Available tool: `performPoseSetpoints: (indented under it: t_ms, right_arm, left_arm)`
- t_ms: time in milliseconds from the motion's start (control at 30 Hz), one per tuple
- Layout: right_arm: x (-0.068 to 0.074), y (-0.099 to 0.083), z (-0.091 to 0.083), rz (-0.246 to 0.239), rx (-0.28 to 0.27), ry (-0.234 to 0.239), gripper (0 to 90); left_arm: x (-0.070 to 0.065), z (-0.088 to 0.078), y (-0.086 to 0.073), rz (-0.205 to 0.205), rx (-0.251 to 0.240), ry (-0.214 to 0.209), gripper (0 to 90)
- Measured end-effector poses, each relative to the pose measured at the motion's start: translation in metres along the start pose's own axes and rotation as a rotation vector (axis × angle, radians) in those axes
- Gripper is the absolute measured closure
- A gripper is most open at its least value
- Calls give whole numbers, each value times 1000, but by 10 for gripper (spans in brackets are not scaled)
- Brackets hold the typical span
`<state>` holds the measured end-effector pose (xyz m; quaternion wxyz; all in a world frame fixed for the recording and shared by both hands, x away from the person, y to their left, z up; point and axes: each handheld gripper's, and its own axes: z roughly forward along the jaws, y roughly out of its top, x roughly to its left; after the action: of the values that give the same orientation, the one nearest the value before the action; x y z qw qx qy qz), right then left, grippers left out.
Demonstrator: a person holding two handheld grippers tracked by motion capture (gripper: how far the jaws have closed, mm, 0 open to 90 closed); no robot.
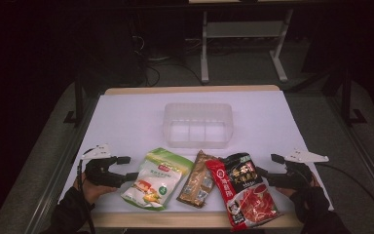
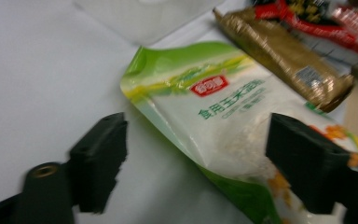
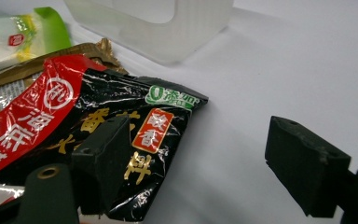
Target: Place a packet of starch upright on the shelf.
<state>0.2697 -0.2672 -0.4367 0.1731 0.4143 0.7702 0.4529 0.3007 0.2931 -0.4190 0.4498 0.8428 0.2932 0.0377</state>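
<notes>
Flanking a row of three pouches at the desk's (image 1: 126,112) near edge, both tools stand with jaws apart, holding nothing. The left tool (image 1: 126,168) faces the green-and-white pouch (image 1: 157,179), the right tool (image 1: 268,168) the red-and-black pouch (image 1: 243,191); a gold pouch (image 1: 198,185) lies between. The clear bin (image 1: 198,125) waits just behind, likely their destination.

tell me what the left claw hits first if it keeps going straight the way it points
Most likely the green and white pouch: the left claw is open with the pouch's near edge already between its jaws. The brown packet lies beyond it; the depth is hard to judge.
</notes>
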Motion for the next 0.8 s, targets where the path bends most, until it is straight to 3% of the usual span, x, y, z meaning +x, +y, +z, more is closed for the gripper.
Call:
performPoseSetpoints:
  t_ms: [33,67,200,233,267,433,500,600,667,800]
  right_arm:
    - [0,0,1,-1,3,6,215]
    - [0,0,2,2,11,12,216]
    - [3,1,5,-10,24,20,224]
    - [4,2,8,-14,28,31,227]
    - [4,2,9,-17,32,33,228]
    - [3,2,16,-8,49,57,227]
    - [4,2,18,-18,61,66,228]
    - [4,1,19,-19,67,72,227]
    - [3,0,20,-15,75,73,228]
    - [3,-1,20,-10,85,75,231]
  left_arm:
    - [2,3,2,-13,22,-23,192]
    - [3,5,4,-18,36,-20,196]
    - [8,8,10,-64,45,-69,158]
    - [13,12,14,-79,68,-109,159]
    - [15,15,16,-78,86,-105,159]
    - [29,33,21,-147,143,-114,159]
    - [31,39,21,-151,176,-112,159]
    - [33,46,17,-183,214,-146,160]
    - [34,46,16,-196,205,-164,169]
    - [38,45,15,-268,197,-200,220]
